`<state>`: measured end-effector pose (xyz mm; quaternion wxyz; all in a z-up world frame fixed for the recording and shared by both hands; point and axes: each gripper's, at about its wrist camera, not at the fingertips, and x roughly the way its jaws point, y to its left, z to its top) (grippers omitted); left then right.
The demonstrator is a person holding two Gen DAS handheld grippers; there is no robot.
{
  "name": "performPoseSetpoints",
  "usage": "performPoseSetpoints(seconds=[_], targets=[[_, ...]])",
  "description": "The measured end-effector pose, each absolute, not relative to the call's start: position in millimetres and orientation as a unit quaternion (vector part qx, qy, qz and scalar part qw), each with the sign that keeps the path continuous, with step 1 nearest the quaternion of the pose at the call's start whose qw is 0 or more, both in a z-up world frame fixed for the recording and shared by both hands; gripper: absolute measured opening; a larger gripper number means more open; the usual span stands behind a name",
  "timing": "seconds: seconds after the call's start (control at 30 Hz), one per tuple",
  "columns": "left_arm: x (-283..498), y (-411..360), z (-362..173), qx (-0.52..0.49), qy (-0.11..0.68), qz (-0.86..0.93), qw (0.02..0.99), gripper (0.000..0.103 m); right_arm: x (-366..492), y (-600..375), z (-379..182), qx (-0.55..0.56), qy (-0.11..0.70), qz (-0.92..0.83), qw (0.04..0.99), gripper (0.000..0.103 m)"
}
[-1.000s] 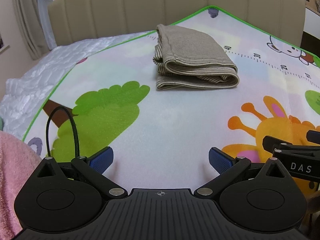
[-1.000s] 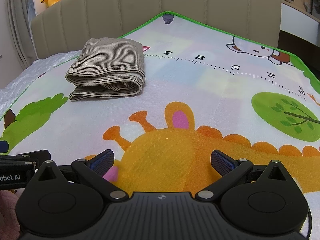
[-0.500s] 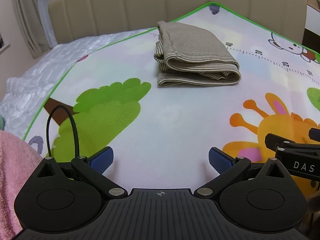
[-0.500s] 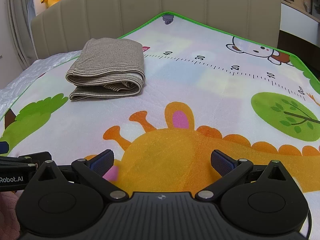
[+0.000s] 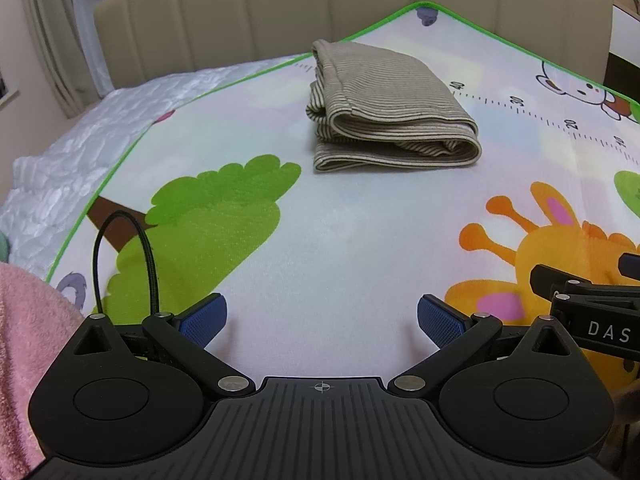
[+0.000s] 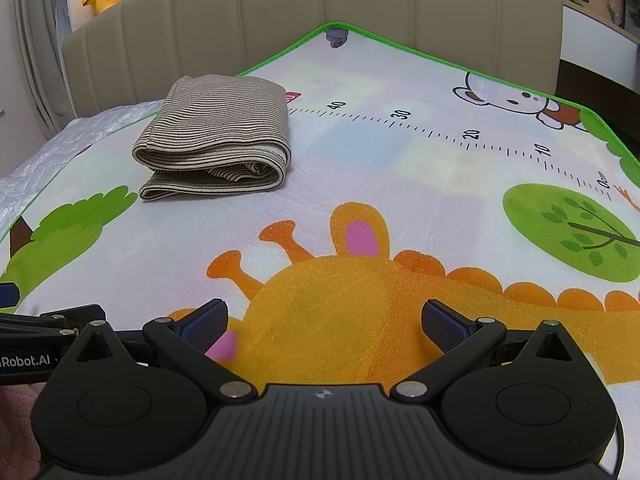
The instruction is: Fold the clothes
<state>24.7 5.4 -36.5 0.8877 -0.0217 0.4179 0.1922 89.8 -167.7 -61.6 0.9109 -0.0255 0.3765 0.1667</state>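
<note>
The striped garment (image 5: 390,108) lies folded into a thick bundle on the cartoon play mat (image 5: 340,240), towards the far end, close to the mat's green-trimmed left edge and not far from the beige padded headboard (image 5: 320,0). Its rolled fold faces the cameras; its layered edges show on the left side. Both claws hang low over the near end of the mat, well apart from the bundle. The left gripper (image 5: 322,316) is released, blue pads spread wide with nothing between them; the right gripper (image 6: 324,318) is likewise spread and empty, over the orange giraffe print. Between claws and garment the mat is bare and flat. Left of the mat's border runs white quilted bedding (image 5: 72,160); a pink fuzzy cloth (image 5: 24,344) sits at the left gripper's near left corner
</note>
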Motion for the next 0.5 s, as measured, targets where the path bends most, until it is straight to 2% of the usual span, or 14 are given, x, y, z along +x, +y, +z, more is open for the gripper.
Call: performPoseSetpoints(seconds=[0.5], targets=[[25.0,5.2,-36.8,-0.020,0.418,0.191,0.888,0.103,90.1,-166.8,-62.2,-0.026,0.377,0.166,0.911,0.103]])
